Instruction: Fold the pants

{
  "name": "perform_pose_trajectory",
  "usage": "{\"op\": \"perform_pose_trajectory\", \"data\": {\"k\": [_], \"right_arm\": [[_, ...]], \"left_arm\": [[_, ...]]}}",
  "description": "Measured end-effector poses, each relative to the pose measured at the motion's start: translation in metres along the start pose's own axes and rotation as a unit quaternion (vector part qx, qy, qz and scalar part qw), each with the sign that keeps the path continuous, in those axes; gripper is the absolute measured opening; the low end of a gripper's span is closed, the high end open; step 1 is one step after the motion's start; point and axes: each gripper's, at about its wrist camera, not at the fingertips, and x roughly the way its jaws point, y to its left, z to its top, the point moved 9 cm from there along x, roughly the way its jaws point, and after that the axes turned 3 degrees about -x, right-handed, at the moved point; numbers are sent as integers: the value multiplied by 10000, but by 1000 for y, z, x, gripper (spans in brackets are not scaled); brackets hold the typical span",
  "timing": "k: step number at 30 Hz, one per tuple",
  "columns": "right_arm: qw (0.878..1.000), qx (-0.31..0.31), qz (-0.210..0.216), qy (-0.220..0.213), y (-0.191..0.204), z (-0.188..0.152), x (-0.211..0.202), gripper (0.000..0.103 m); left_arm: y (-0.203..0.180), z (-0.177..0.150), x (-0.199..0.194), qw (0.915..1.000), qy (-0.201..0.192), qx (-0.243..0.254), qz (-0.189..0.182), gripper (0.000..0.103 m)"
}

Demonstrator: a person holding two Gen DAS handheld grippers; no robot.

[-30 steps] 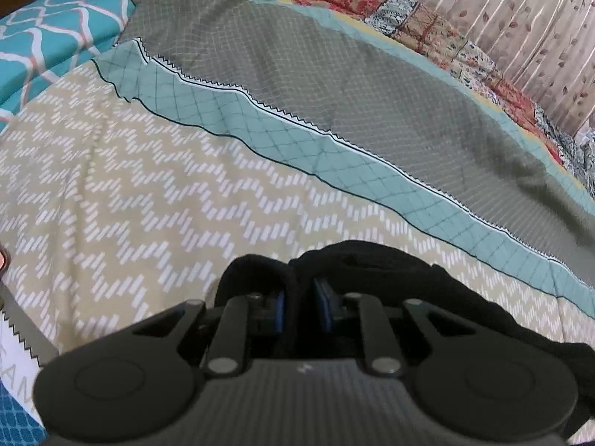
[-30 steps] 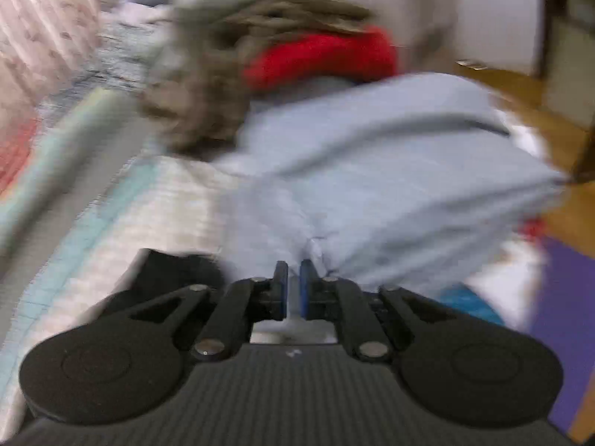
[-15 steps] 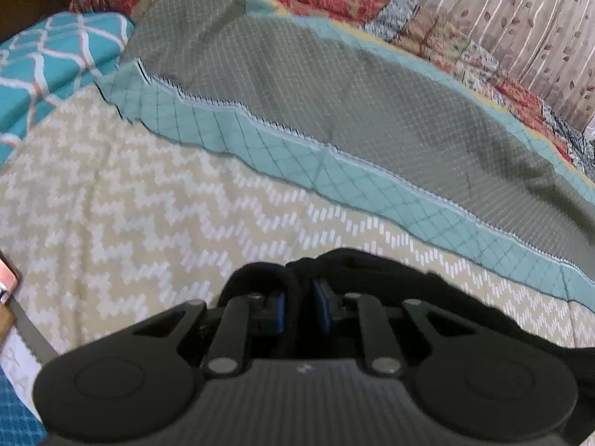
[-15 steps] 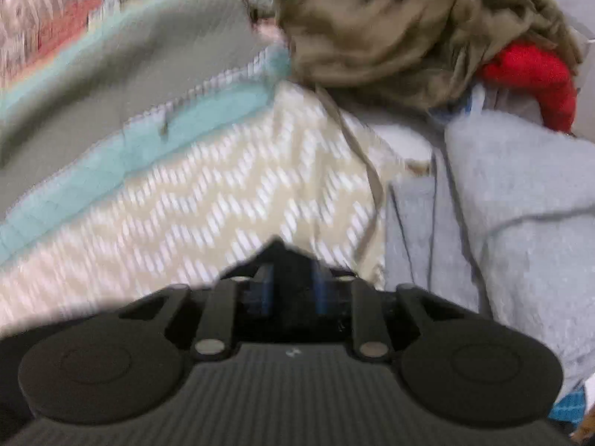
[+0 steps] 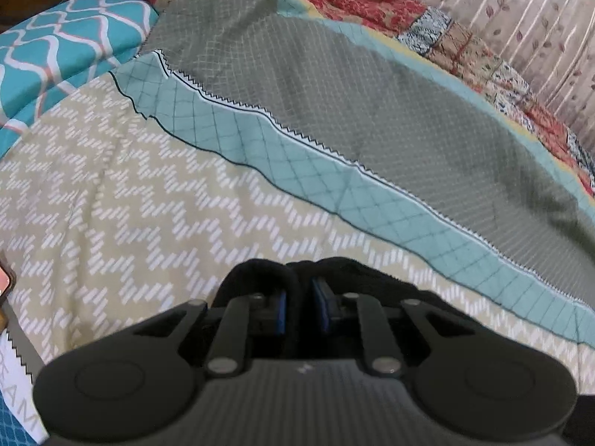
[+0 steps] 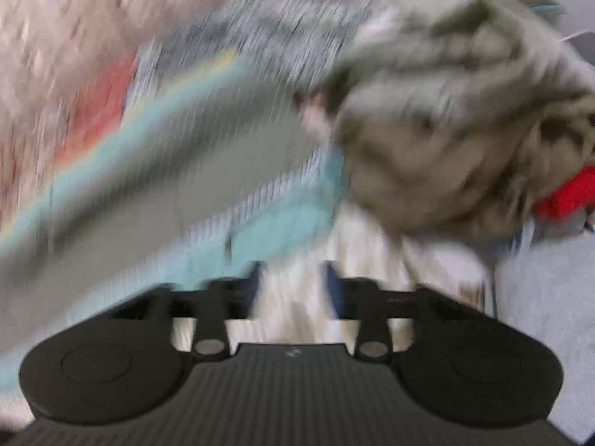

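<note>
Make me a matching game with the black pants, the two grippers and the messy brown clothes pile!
Things:
1. left gripper
2. right gripper
3. black pants
4. brown clothes pile

States:
A. heaped on the bed, next to something red
B. open, holding nothing
C. shut on dark cloth
D. pinched between blue gripper pads

Pairs: 1-C, 2-B, 3-D, 4-A

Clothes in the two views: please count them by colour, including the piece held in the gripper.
Black: 1, the pants, clamped in the left gripper
Olive-brown: 1, crumpled garment
Red: 1, small piece
Light grey: 1, fabric
Total: 4
</note>
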Motion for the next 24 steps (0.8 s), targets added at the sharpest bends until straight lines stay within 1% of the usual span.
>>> {"op": "perform_pose_trajectory", "data": {"k": [2, 4, 5, 6, 7, 8, 10, 11, 13, 15, 16, 17, 18, 19, 20, 21, 22, 24], "right_arm": [[9989, -406, -94, 228, -5, -24, 0, 65], [9979, -440, -63, 474, -9, -46, 2, 66], [9973, -429, 13, 598, -9, -57, 4, 57], [9967, -502, 66, 630, -5, -65, 3, 39], [9962, -640, 49, 590, 1, -68, 1, 17], [9971, -640, 39, 415, 5, -63, -2, 16], [9994, -326, 119, -53, 11, -40, -12, 15], [9995, -76, 148, -271, 11, -25, -15, 15], [9967, 341, 121, -730, 9, 5, -20, 15], [9936, 596, 62, -953, 11, 26, -11, 15], [9927, 685, 18, -994, 14, 32, -2, 16], [9927, 728, -71, -963, 19, 34, 13, 26], [9940, 671, -226, -836, 23, 31, 29, 35], [9954, 522, -505, -618, 26, 24, 46, 51], [9947, 372, -842, -459, 27, 17, 56, 51], [9934, 292, -1027, -423, 27, 12, 59, 51], [9939, 351, -920, -491, 26, 7, 57, 51], [9947, 619, -571, -583, 21, 2, 44, 51]], "left_arm": [[2, -1, -2, 10000, 28, -27, -55, 15], [2, -1, -6, 9999, 12, -14, -112, 15], [2, 0, -8, 9999, -7, 11, -128, 15], [0, 1, -12, 9999, -40, 47, -131, 15], [0, 2, -15, 9999, -83, 74, -117, 15], [-1, 4, -18, 9998, -140, 84, -90, 14], [-4, 10, -25, 9995, -290, 59, -84, 14], [-5, 14, -28, 9994, -343, 11, -101, 14], [-7, 19, -24, 9992, -326, -182, -167, 14], [-10, 20, -10, 9989, -219, -388, -175, 14], [-12, 19, -1, 9988, -178, -433, -132, 15], [-14, 16, 13, 9991, -116, -419, -18, 16], [-15, 7, 32, 9993, 69, -329, 176, 23], [-14, -1, 46, 9988, 225, -243, 358, 31], [-14, -6, 53, 9984, 231, -174, 484, 31], [-17, -7, 50, 9987, 88, -37, 507, 33], [-21, -7, 45, 9988, 56, 113, 477, 43], [-25, -8, 32, 9984, 45, 462, 327, 57]]}}
